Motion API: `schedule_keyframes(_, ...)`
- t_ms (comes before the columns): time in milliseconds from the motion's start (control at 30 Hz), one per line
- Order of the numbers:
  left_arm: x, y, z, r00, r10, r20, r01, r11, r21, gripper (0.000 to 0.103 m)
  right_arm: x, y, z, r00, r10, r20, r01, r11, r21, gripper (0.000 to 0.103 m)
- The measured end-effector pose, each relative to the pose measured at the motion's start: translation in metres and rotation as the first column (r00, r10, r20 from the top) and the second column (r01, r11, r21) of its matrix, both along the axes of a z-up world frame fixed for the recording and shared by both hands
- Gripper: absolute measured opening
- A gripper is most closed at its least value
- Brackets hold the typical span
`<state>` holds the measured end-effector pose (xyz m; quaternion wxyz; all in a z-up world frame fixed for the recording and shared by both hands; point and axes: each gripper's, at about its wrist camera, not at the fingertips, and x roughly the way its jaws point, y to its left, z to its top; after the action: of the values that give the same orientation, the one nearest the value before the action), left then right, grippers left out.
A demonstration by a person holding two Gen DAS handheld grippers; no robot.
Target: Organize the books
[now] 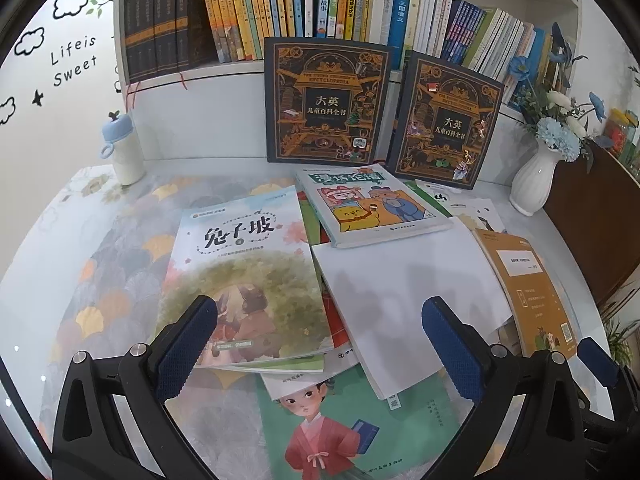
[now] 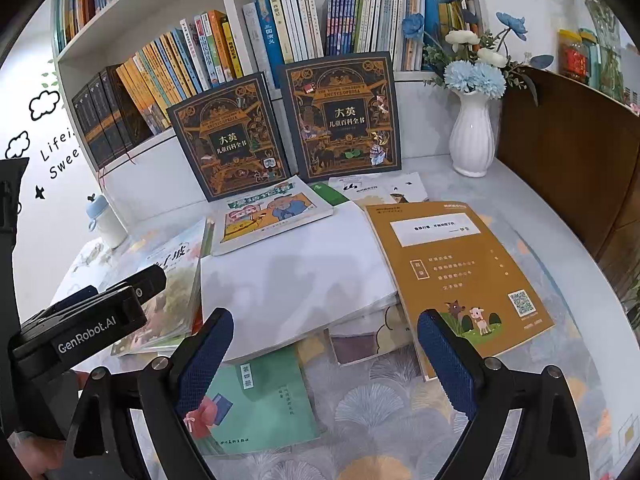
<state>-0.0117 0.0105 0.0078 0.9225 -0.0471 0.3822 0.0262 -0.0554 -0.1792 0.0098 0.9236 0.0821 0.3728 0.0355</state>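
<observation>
White shelving (image 1: 248,72) packed with upright books backs a table (image 1: 100,264) covered in a pale fan-patterned cloth, where a loose heap of thin paperbacks lies overlapping. Uppermost are a plain white-covered book (image 2: 292,276) at centre, a pastel book with a leafy green illustration (image 1: 244,276) to its left, a cartoon-covered book (image 1: 370,204) behind, an ochre-brown paperback (image 2: 452,272) to the right, and a teal book with a girl in red (image 1: 344,424) nearest, partly beneath the white one. Two dark ornate encyclopedia volumes (image 1: 326,100) lean against the shelf. The left hand-held gripper (image 1: 320,356) and right hand-held gripper (image 2: 326,360) both hover wide open above the heap, holding nothing. Judgement: take the top book first, pinching one free edge; lower books are pinned and would drag neighbours. The white ribbed vase of blue flowers (image 2: 472,136) warrants clearance.
</observation>
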Motion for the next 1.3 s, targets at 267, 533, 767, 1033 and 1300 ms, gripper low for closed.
schedule_keyframes(267, 0.002, 0.004, -0.002, 1.000, 0.012, -0.001, -0.012, 1.000, 0.006, 0.102, 0.000, 0.000, 0.002, 1.000, -0.006, 0.008, 0.006, 1.000, -0.011, 0.093)
schedule_keyframes(533, 0.001, 0.006, -0.001, 1.000, 0.021, 0.017, -0.021, 1.000, 0.018, 0.097, -0.003, 0.001, 0.004, 0.999, 0.022, 0.027, -0.023, 0.999, 0.040, 0.091)
schedule_keyframes(767, 0.003, 0.009, -0.002, 1.000, 0.027, 0.016, -0.027, 0.999, 0.021, 0.097, -0.005, 0.006, 0.006, 0.998, 0.026, 0.050, -0.027, 0.999, 0.018, 0.091)
schedule_keyframes(1033, 0.004, 0.013, -0.002, 0.999, 0.030, 0.013, -0.030, 1.000, 0.005, 0.097, -0.001, 0.011, 0.001, 0.997, 0.072, 0.033, -0.073, 0.997, 0.024, 0.082)
schedule_keyframes(1300, 0.006, 0.067, -0.013, 0.997, 0.072, 0.012, -0.073, 0.993, 0.096, 0.097, 0.019, 0.034, -0.003, 0.977, 0.214, 0.007, -0.213, 0.971, 0.109, 0.064)
